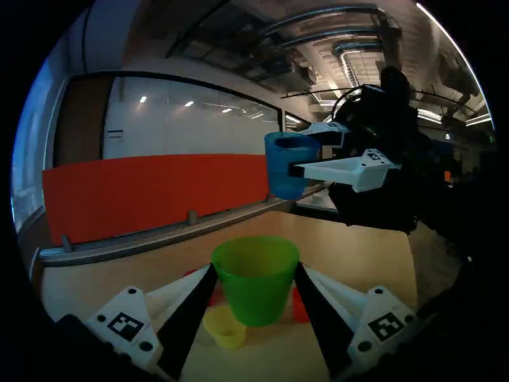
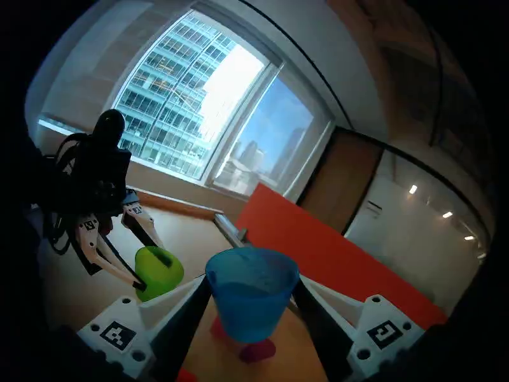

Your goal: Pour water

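Observation:
In the left gripper view my left gripper point(image 1: 256, 283) is shut on a green cup point(image 1: 256, 278), held upright above the wooden table point(image 1: 356, 248). Farther off and higher, the right gripper point(image 1: 294, 159) holds a blue cup point(image 1: 286, 164). In the right gripper view my right gripper point(image 2: 252, 296) is shut on that blue cup point(image 2: 251, 299), upright, and I cannot tell whether there is water inside. To the left there, the left gripper point(image 2: 143, 270) grips the green cup point(image 2: 158, 271) lower down.
A small yellow cup point(image 1: 226, 326) and red pieces point(image 1: 299, 305) lie on the table under the green cup. A magenta cup point(image 2: 257, 350) and a red piece point(image 2: 219, 330) sit beneath the blue cup. An orange wall panel point(image 1: 153, 191) and a rail point(image 1: 184, 228) border the table.

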The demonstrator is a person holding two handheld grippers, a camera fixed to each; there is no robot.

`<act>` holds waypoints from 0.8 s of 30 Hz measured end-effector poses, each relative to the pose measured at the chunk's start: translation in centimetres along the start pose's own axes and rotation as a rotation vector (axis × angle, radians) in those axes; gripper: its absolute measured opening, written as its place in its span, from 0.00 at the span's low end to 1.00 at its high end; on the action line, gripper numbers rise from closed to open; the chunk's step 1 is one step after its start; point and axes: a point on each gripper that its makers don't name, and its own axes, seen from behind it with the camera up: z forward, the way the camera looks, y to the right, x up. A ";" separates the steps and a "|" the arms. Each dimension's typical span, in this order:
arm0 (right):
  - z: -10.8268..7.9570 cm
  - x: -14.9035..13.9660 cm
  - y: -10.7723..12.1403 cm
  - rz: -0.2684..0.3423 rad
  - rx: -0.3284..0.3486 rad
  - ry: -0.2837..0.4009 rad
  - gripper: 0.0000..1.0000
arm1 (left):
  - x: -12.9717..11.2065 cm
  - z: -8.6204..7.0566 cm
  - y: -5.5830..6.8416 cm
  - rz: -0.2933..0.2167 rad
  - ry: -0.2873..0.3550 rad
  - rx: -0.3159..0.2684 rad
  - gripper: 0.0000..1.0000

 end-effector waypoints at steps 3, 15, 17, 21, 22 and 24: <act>0.2 0.4 0.0 -0.020 0.002 0.000 0.90 | 0.1 0.1 0.3 0.000 0.000 -0.005 0.86; 1.1 1.7 0.4 -0.082 0.006 0.010 0.90 | 0.3 0.5 1.1 0.006 -0.001 -0.024 0.86; 1.2 1.9 0.5 -0.096 0.006 0.012 0.90 | 0.3 0.6 1.1 0.007 -0.001 -0.025 0.86; 1.3 2.1 0.5 -0.131 0.005 0.011 0.90 | 0.3 0.7 1.2 0.007 -0.001 -0.027 0.86; 1.3 2.2 0.6 -0.140 0.005 0.011 0.90 | 0.3 0.7 1.2 0.007 -0.002 -0.028 0.86; 1.4 2.4 0.6 -0.160 0.003 0.011 0.90 | 0.3 0.7 1.3 0.007 -0.002 -0.030 0.86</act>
